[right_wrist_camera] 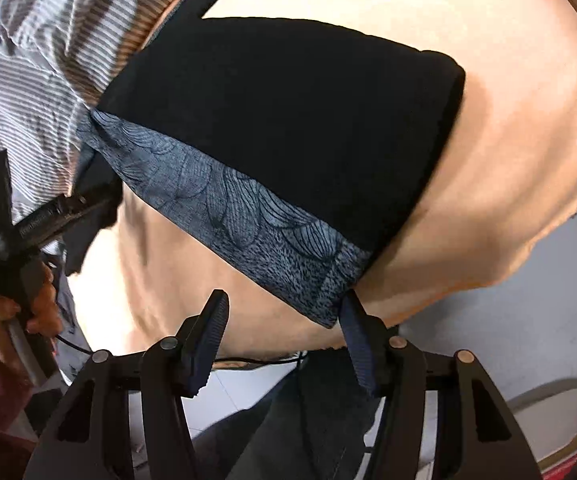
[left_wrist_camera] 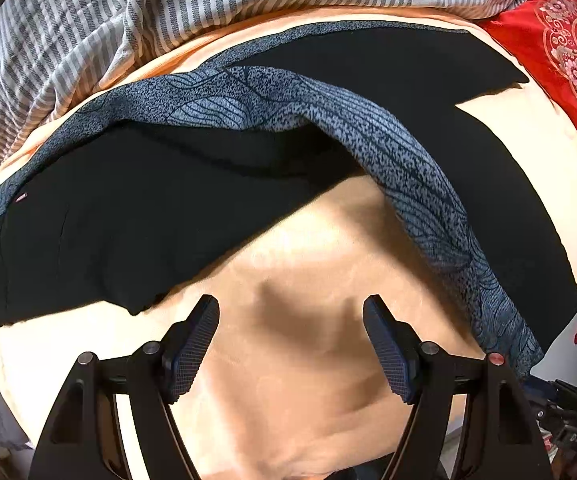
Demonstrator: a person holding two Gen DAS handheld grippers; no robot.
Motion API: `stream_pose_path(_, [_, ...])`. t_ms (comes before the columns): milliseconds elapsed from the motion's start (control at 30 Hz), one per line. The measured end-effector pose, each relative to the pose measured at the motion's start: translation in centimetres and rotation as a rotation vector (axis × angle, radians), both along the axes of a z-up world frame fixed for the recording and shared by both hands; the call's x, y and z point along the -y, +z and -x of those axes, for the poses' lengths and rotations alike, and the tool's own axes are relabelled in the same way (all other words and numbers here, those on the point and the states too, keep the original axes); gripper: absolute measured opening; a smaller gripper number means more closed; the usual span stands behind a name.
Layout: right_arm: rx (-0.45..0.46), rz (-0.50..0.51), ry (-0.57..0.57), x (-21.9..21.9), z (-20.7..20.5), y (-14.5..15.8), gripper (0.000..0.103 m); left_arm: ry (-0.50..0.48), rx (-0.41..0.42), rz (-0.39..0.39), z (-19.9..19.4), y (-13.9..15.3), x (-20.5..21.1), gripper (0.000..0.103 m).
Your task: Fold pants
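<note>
Hovering over the peach bed sheet [left_wrist_camera: 288, 360], the left hand-held gripper [left_wrist_camera: 290, 312] gapes empty, black pants [left_wrist_camera: 128, 220] with blue patterned trim lying just beyond; a red embroidered cushion [left_wrist_camera: 568, 52] bears a double-happiness character. In the right view, the right hand-held gripper [right_wrist_camera: 284, 308] stands released, one finger touching the pants' hem corner.

Pants [left_wrist_camera: 136, 216]: matt black knit cloth, side band [left_wrist_camera: 420, 184] speckled blue-grey, line-printed. Sheet [left_wrist_camera: 308, 360] underneath: soft peach cloth, faint sheen, lightly rumpled. Striped bedding [left_wrist_camera: 88, 40]: grey-white woven cotton, creased. Red cushion [left_wrist_camera: 568, 52]: glossy satin, embroidered. Left gripper [left_wrist_camera: 290, 344]: matt black plastic, ribbed rubbery pads [left_wrist_camera: 388, 356], metal pins.
</note>
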State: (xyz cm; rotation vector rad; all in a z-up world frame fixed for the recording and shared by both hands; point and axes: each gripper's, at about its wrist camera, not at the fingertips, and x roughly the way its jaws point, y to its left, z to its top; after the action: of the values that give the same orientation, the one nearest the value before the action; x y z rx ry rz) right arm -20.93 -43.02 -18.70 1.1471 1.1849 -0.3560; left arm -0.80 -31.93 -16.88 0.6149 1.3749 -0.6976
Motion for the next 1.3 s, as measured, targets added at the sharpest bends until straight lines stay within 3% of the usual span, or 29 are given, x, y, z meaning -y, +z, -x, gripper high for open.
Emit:
stream_pose_path(167, [0.034, -0.068, -0.065, 0.0, 0.7, -0.9, 0.045, 0.007, 0.001, 0.001, 0.7, 0.0, 0.0, 0.076])
stream_pose_path(300, [0.042, -0.119, -0.097, 0.5, 0.7, -2.0, 0.04, 0.019, -0.016, -0.02, 0.2, -1.2, -0.9, 0.076])
stream_pose_path(333, [0.038, -0.132, -0.098, 0.6, 0.6, -2.2, 0.033, 0.024, -0.019, -0.019, 0.1, -1.3, -0.8, 0.076])
stream_pose_path(367, [0.033, -0.15, -0.093, 0.8, 0.5, -2.4, 0.017, 0.027, -0.019, -0.021, 0.2, -1.4, -0.4, 0.076])
stream_pose_path(400, [0.032, -0.162, -0.078, 1.0, 0.4, -2.4, 0.009, 0.03, -0.018, -0.028, 0.2, -1.5, 0.0, 0.076])
stream_pose_path(433, [0.033, -0.17, -0.052, 1.2, -0.1, -2.3, 0.007, 0.036, -0.019, -0.036, 0.3, -1.6, 0.4, 0.076])
stream_pose_path(633, [0.17, -0.238, 0.031, 4.7, -3.1, 2.2, 0.006, 0.086, -0.027, -0.066, 0.8, -1.5, 2.7, 0.076])
stream_pose_path(833, [0.273, -0.2, 0.05, 11.9, -6.7, 7.0, 0.006, 0.13, -0.058, -0.101, 1.1, -1.9, 4.7, 0.076])
stream_pose_path(1100, [0.312, -0.259, 0.043, 18.1, -9.7, 7.8, 0.006, 0.182, -0.095, -0.088, 0.8, -2.6, 9.2, 0.076])
stream_pose_path(1300, [0.383, -0.257, 0.078, 21.6, -13.5, 10.5, 0.006, 0.249, -0.116, -0.029, -1.0, -1.1, 12.3, 0.076])
